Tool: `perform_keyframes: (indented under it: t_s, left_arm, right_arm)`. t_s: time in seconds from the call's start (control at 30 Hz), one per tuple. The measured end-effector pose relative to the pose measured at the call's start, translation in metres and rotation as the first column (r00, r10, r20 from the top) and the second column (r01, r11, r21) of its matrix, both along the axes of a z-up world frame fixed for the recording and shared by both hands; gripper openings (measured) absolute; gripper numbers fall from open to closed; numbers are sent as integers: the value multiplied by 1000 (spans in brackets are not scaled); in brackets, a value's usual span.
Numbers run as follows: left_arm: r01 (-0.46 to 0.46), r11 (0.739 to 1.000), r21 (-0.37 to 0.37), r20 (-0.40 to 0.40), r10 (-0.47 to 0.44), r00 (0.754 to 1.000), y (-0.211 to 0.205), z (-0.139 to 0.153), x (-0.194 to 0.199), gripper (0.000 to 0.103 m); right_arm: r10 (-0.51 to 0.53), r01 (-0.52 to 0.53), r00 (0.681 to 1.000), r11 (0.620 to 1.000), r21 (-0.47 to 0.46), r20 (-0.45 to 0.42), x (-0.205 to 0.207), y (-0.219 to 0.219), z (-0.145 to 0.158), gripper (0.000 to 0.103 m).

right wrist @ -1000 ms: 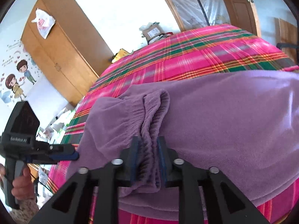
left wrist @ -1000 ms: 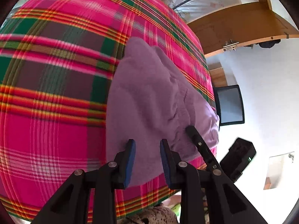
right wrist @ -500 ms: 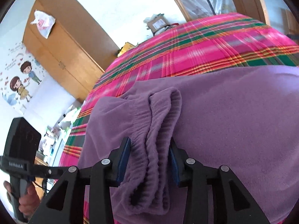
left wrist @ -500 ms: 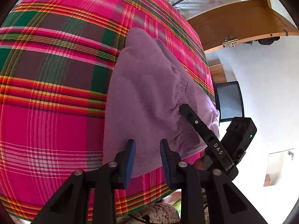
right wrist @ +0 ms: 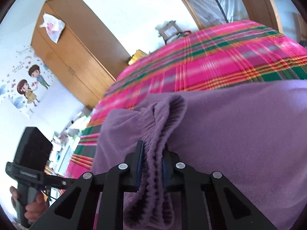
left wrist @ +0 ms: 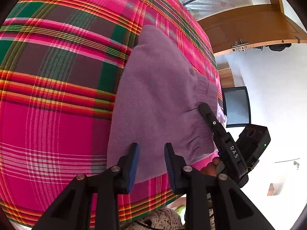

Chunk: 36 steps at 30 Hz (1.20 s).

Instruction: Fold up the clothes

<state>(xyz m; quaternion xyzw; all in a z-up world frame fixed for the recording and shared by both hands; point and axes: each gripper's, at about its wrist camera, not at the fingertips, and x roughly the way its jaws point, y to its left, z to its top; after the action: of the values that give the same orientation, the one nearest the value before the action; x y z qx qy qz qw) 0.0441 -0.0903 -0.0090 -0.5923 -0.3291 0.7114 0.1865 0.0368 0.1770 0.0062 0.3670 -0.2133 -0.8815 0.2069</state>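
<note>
A purple fleece garment [left wrist: 159,99] lies on a pink plaid bed cover [left wrist: 57,76]. Its gathered ribbed waistband [right wrist: 165,115] stands up in a fold near the bed's edge. My right gripper [right wrist: 152,149] is closing, and its pads press on that waistband fold from both sides. In the left wrist view, one right gripper finger [left wrist: 211,118] lies on the gathered edge. My left gripper [left wrist: 151,147] stands open just above the garment's near edge, with nothing pinched. The left wrist handle [right wrist: 28,153] shows at the far left, held by a hand [right wrist: 34,209].
The bed's near edge [left wrist: 153,201] runs just below my left fingers. A wooden wardrobe [right wrist: 73,53] stands by the far wall, with boxes [right wrist: 168,30] beyond the bed. A wooden door [left wrist: 239,28] and a dark screen [left wrist: 237,105] are off the bed's right side.
The right jaws widened around the waistband fold, then shut on it. In the left wrist view the right gripper slid further onto the garment. My left gripper stayed put and open.
</note>
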Motion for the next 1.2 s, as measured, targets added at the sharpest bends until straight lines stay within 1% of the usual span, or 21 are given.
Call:
perform_keyframes:
  t_s: [0.13,0.27,0.37,0.5,0.53,0.63,0.73,0.83,0.93,1.03,1.1,1.17,1.2]
  left_arm:
    - [6,1000,-3,0,-6,1000,1,1,3,27]
    - [14,1000,-10,-1,-14,1000,4,2,5,27]
    - [16,1000,-19,10,-16,1000,8,-1,4,27]
    - [18,999,-27,12,-17,1000,11,-1,4,27]
    - [14,1000,-26,10,-14,1000,12,1,4,27]
    - [6,1000,-27,-38,-8,999,14,14,1,27]
    - [6,1000,1,-108,-6,994,22,32,-12,27]
    - [-11,1000,22,-152,14,988,30,45,-28,27]
    - [-17,1000,20,-187,20,982,35,48,-51,27]
    - [-80,995,56,-169,88,982,32,41,-70,27]
    - [-105,994,22,-153,108,982,33,36,-78,27]
    - [-101,995,1,-145,100,984,31,29,-84,27]
    - [-105,995,0,-125,104,987,31,23,-88,27]
  right_arm:
    - [-27,27,999,1000,-1,-23,7,8,7,15]
    - [-64,65,996,998,21,-54,16,18,18,15]
    - [-81,82,996,995,51,-23,13,26,16,15]
    - [-91,87,994,994,66,53,8,29,-2,16]
    - [-92,89,994,994,64,58,8,30,-4,16]
    - [-92,89,995,994,68,40,10,31,-1,16]
    - [-88,85,996,992,89,29,11,28,0,16]
    - [-87,84,996,992,93,34,11,25,-2,16]
    - [-84,82,996,993,83,25,10,26,-2,16]
    - [-85,83,996,993,82,21,10,27,-1,16]
    - [-88,87,996,993,81,13,10,27,1,16]
    - [-93,92,996,992,83,5,11,28,3,16]
    - [-94,93,996,992,84,7,11,29,2,17]
